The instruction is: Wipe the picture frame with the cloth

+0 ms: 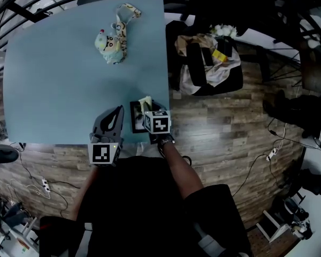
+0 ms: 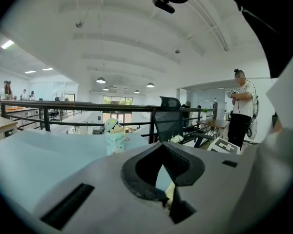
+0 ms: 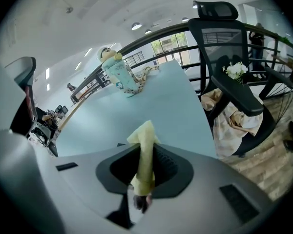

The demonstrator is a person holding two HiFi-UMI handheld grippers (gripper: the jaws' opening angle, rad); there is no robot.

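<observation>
Blue table (image 1: 59,79); cloth (image 3: 145,155) between right fingers (image 3: 170,172)

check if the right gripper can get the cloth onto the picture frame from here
Probably yes. The right gripper is shut on the yellow cloth, just above the picture frame at the table's near edge, with nothing seen between them.

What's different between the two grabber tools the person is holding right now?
The right gripper has its fingers pinched on a yellow cloth; the left gripper's fingers are together with nothing between them. The right gripper sits over the dark picture frame at the table's near edge; the left gripper lies beside the frame, over bare table. Both are grey and point away from the person.
</observation>
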